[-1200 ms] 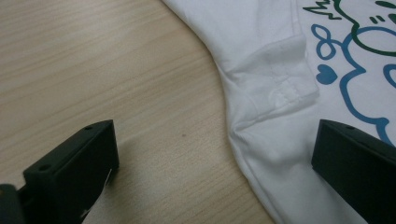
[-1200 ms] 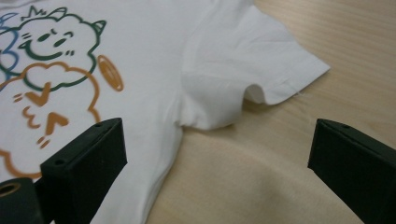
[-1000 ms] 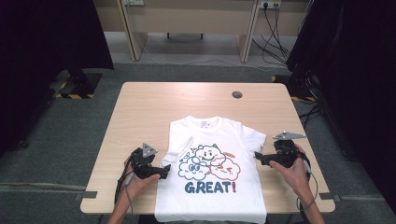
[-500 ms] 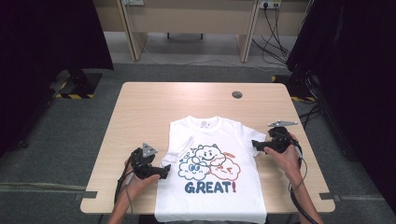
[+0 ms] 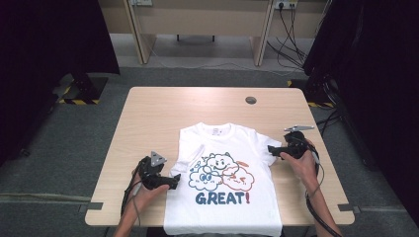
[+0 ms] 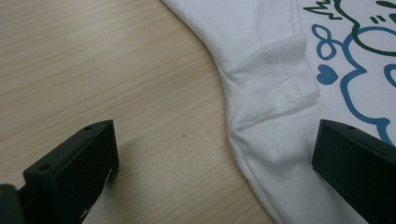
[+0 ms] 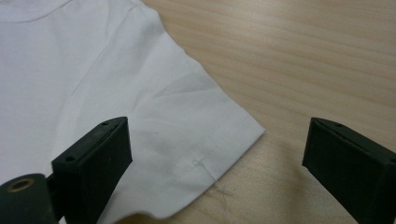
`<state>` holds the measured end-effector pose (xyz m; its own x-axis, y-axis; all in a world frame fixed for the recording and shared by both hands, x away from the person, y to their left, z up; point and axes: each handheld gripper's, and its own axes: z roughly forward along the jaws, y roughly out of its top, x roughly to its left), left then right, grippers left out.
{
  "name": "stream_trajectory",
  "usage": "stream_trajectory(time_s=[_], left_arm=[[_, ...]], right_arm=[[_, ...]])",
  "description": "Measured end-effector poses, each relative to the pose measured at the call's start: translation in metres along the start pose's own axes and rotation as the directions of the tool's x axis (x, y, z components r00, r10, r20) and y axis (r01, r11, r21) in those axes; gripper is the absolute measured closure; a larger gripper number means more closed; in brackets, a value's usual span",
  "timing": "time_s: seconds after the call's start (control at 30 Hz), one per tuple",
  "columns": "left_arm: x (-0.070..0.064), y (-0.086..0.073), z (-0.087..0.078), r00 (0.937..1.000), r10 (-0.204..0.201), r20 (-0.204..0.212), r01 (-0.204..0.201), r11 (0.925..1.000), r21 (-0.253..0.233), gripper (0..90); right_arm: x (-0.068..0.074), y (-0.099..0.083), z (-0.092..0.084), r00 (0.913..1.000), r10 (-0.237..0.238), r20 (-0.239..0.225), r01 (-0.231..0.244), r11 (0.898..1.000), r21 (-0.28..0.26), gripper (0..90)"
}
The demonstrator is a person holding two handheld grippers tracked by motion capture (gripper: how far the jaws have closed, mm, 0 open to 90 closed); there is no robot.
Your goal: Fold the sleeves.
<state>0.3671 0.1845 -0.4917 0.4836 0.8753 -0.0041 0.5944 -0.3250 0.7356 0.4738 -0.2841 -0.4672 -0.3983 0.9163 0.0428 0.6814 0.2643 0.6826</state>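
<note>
T-shirt [image 5: 225, 192] hem cut off at the high view's bottom edge as we see it, our forearms cropped there too, collar label print too small for us to read, one sleeve folded under itself

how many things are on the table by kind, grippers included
white t-shirt: 1
grippers: 2, the left gripper with open jaws at the shirt's folded-in sleeve, the right gripper with open jaws at the other sleeve
round cable hole in the table: 1
total: 4
</note>
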Motion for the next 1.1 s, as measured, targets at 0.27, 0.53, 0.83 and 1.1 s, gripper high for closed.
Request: stream_trajectory(time_s=[0.27,0.53,0.83,1.1], left_arm=[[0.000,0.000,0.000,1.0000,0.000,0.000,0.000,1.0000,0.000,0.0],[0.000,0.000,0.000,1.0000,0.000,0.000,0.000,1.0000,0.000,0.0],[0.000,0.000,0.000,1.0000,0.000,0.000,0.000,1.0000,0.000,0.0],[0.000,0.000,0.000,1.0000,0.000,0.000,0.000,1.0000,0.000,0.0]], right_arm=[[-0.004,-0.002,0.007,0.9998,-0.008,0.017,0.008,1.000,0.007,12.1],[0.002,-0.002,0.005,0.9965,-0.081,-0.018,0.081,0.996,-0.028,48.1],[0.006,-0.003,0.002,0.9884,-0.152,-0.002,0.151,0.985,-0.080,76.4],[0.019,0.004,-0.007,0.9727,-0.230,0.034,0.232,0.966,-0.117,86.1]])
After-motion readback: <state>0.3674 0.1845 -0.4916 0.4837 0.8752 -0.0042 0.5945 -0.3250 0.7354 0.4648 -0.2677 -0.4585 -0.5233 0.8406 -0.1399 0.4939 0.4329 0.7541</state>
